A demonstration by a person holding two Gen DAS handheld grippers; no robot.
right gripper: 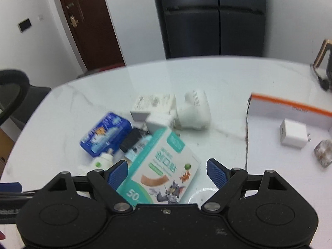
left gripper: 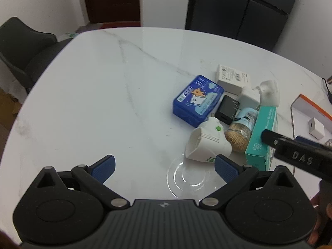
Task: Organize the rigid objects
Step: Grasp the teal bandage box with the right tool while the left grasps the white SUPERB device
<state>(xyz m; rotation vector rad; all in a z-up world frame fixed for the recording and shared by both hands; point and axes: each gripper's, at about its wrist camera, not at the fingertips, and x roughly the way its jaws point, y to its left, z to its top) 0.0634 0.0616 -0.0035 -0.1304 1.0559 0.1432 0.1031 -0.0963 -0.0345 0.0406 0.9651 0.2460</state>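
Observation:
A cluster of small objects lies on the white marble table [left gripper: 93, 95]: a blue tin [left gripper: 198, 100], a teal bandage box [left gripper: 262, 138], a white plug-in device with a green button [left gripper: 208, 142], a toothpick jar [left gripper: 238, 136], a black charger [left gripper: 227, 109] and white boxes [left gripper: 233, 78]. My left gripper [left gripper: 165, 166] is open and empty, low over the table left of the cluster. My right gripper [right gripper: 167, 172] is open, its jaws on either side of the teal bandage box [right gripper: 159, 168], not closed on it. The blue tin [right gripper: 105, 133] lies to the left.
An orange-and-white tray [right gripper: 290, 112] at the right holds a white charger cube [right gripper: 293, 136] and a clear wrapped item [right gripper: 323, 152]. A clear plastic lid [left gripper: 188, 176] lies on the table near my left gripper. A dark chair [left gripper: 22, 47] stands at the left edge.

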